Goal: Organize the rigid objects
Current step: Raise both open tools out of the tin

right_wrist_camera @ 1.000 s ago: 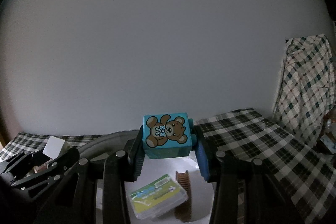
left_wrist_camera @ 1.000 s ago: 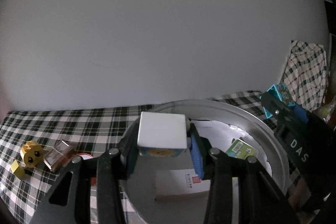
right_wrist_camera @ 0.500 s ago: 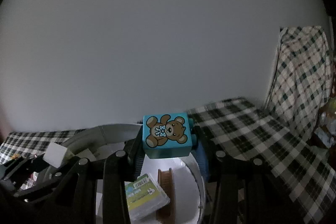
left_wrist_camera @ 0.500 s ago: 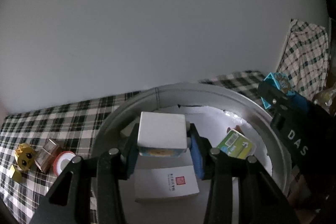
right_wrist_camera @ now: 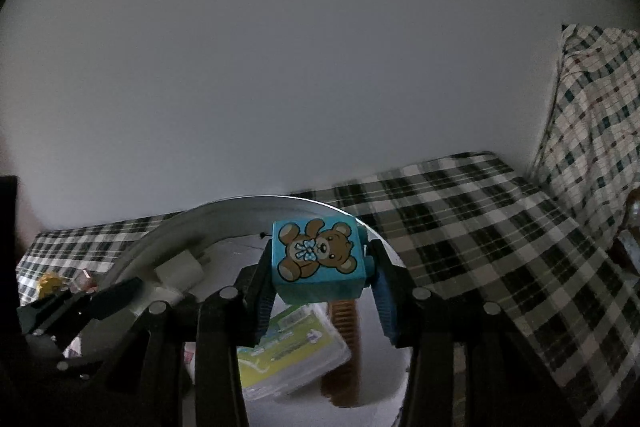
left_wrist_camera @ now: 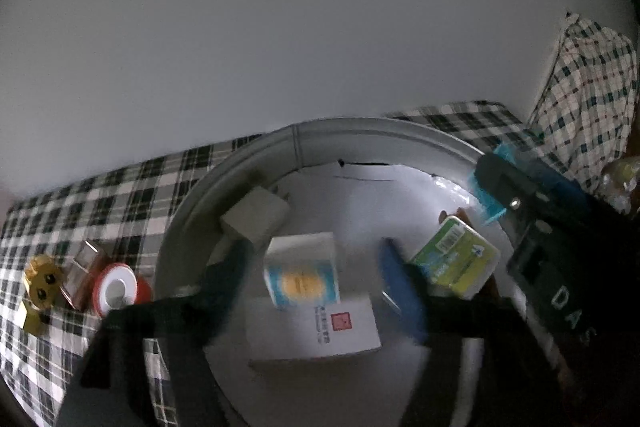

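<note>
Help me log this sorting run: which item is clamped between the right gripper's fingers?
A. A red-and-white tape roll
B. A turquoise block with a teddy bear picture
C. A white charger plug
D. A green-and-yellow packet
B. In the right wrist view the right gripper is shut on the turquoise teddy bear block, above the round metal tub.

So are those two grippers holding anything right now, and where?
The right gripper clamps the teddy-bear block by its sides. The left gripper has just opened, letting its white block go.
</note>
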